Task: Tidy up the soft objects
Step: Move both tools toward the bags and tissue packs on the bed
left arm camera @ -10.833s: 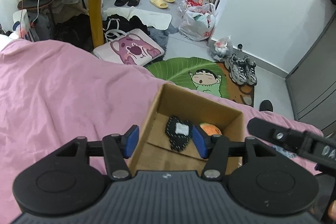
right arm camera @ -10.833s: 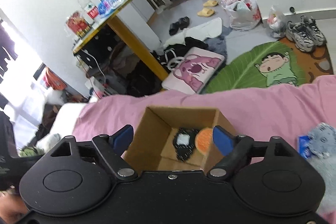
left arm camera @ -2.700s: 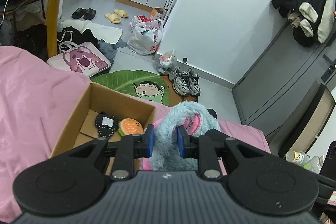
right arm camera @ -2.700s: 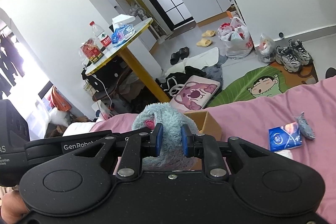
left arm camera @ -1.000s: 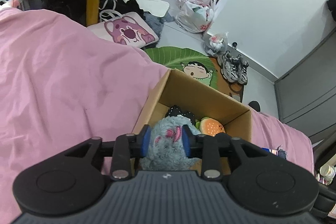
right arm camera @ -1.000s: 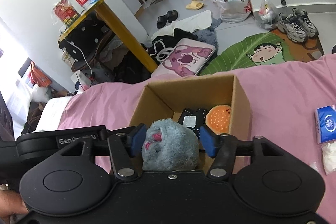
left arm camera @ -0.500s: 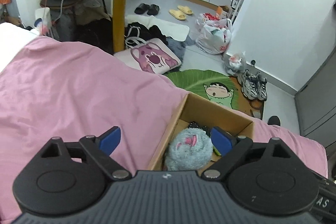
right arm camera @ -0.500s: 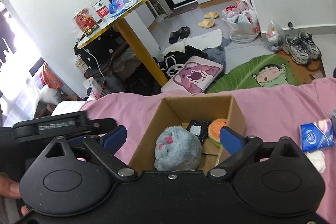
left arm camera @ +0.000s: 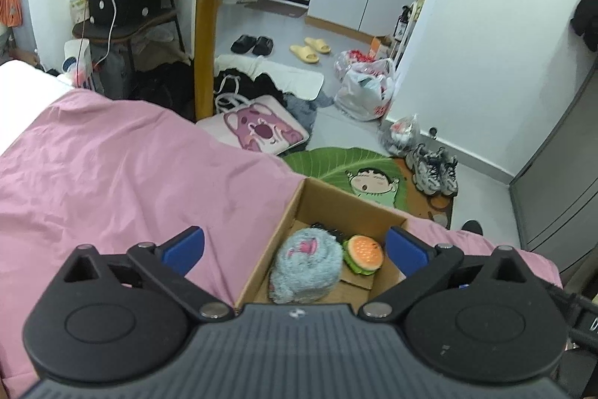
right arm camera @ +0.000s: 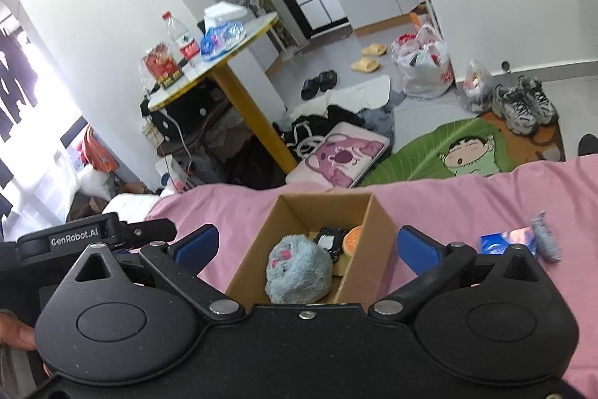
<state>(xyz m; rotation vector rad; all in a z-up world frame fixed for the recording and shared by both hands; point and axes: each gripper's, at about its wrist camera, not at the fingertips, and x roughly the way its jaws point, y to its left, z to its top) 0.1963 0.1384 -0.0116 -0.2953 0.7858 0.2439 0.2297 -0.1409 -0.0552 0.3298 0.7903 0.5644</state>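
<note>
Currently both wide open and empty: left gripper (left arm camera: 295,245) with blue pads spread to either side of the cardboard box (left arm camera: 347,202), touching nothing; right gripper (right arm camera: 308,243) likewise, blue pads (right arm camera: 416,249) well apart, hovering above the box (right arm camera: 381,230) without contact. Grey-blue plush toy (left arm camera: 306,264) sitting inside the box at the near end, pink patch facing up, clear of both sets of fingers; same toy (right arm camera: 299,268) visible from the right wrist view. Burger-shaped toy (left arm camera: 363,254) just beside it, black item (right arm camera: 329,243) behind. Box resting on the pink bedsheet (left arm camera: 112,174). Blue packet (right arm camera: 504,242) and a small grey fuzzy piece (right arm camera: 545,242) lying on the sheet to the right of the box, apart from it.
</note>
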